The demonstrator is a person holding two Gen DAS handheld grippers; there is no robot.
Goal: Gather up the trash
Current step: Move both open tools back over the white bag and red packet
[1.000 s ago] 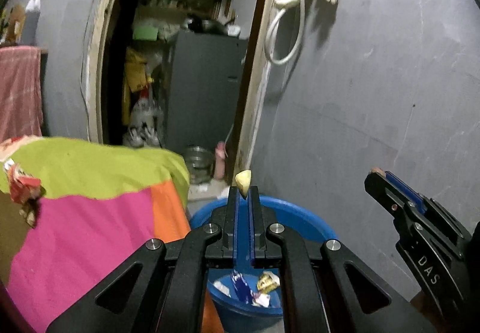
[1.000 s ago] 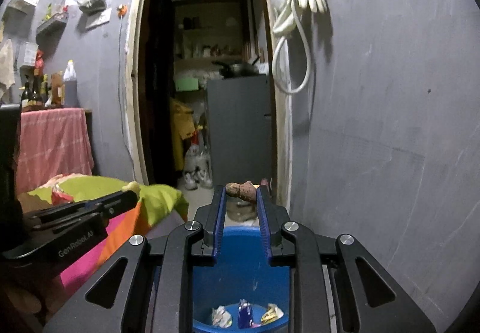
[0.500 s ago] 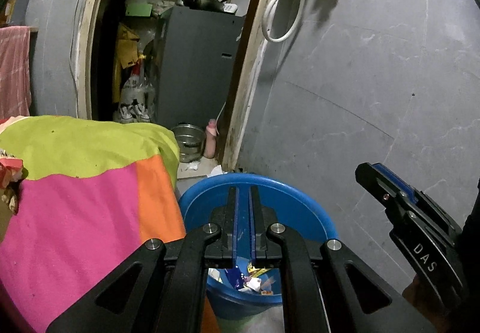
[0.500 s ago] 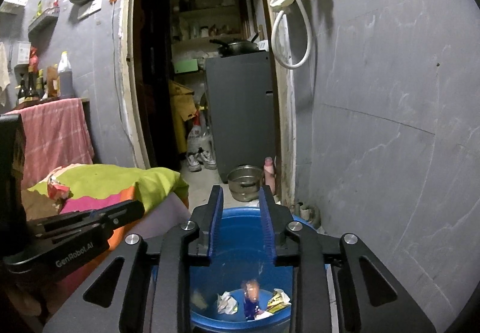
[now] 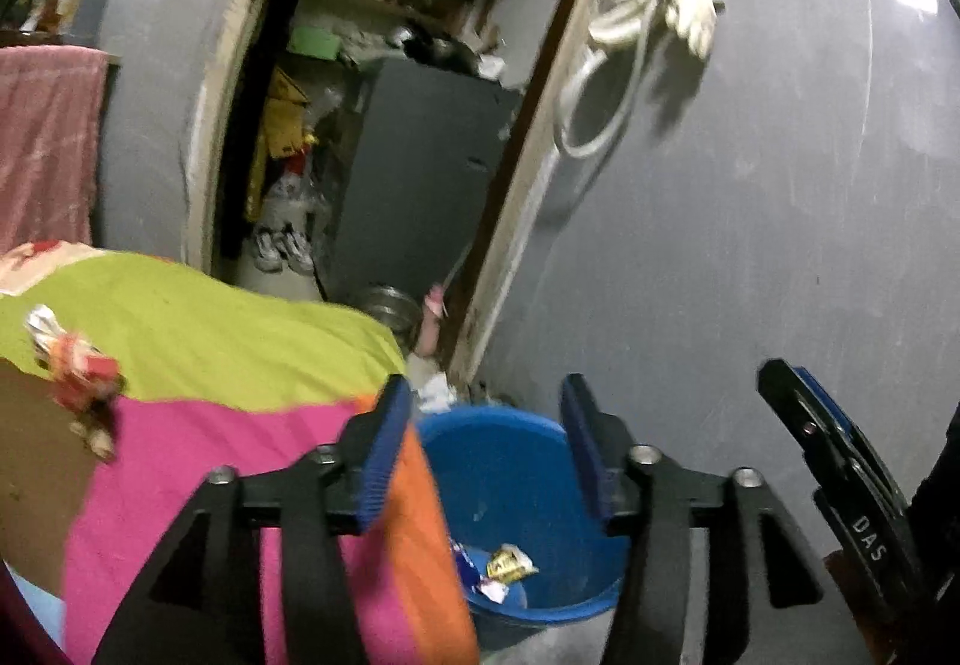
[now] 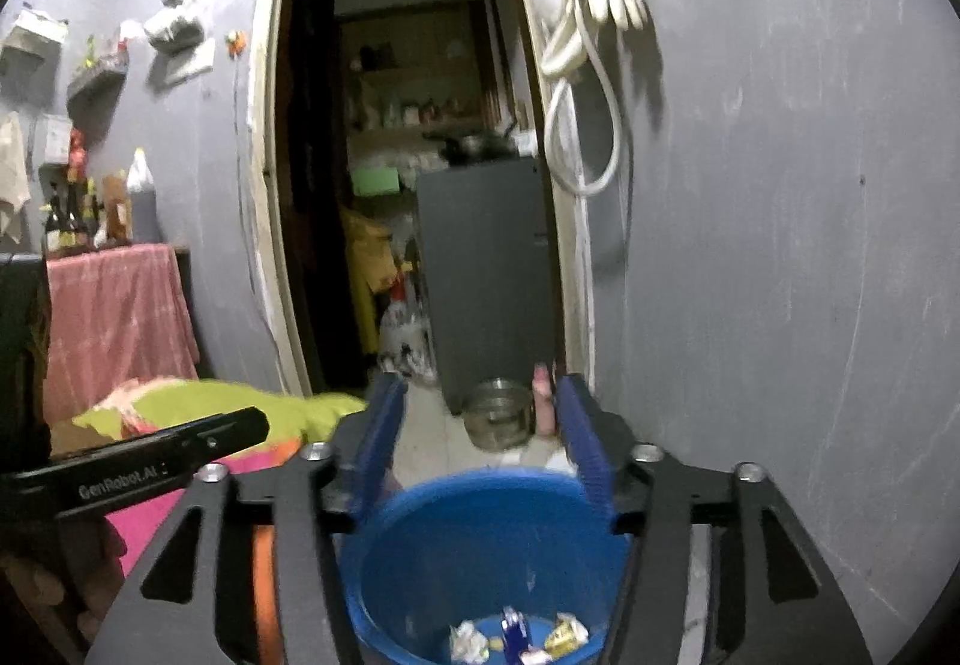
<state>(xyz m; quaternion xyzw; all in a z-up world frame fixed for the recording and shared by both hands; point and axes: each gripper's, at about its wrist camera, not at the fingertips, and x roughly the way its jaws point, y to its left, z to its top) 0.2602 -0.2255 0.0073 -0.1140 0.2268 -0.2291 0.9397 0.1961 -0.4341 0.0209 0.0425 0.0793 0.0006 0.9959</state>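
A blue bucket (image 5: 528,491) stands on the floor beside the bed, with several wrappers (image 5: 507,566) at its bottom; it also shows in the right wrist view (image 6: 480,545) with wrappers (image 6: 516,632) inside. My left gripper (image 5: 486,443) is open and empty, above the bucket's near edge. My right gripper (image 6: 477,443) is open and empty, over the bucket. A crumpled red and white wrapper (image 5: 72,359) lies on the bed at the left. The right gripper (image 5: 840,485) shows at the right of the left wrist view.
A bed with a green, pink and orange cover (image 5: 210,395) lies left of the bucket. A grey wall (image 5: 750,245) is on the right, with a hose and gloves (image 5: 654,11) hanging. An open doorway (image 6: 414,185) leads to a cluttered room. A steel pot (image 6: 501,416) sits on the floor.
Both grippers have opened wide; the yellow scrap and the brown scrap they held a second ago are gone from the jaws. The left view has swung up and left.
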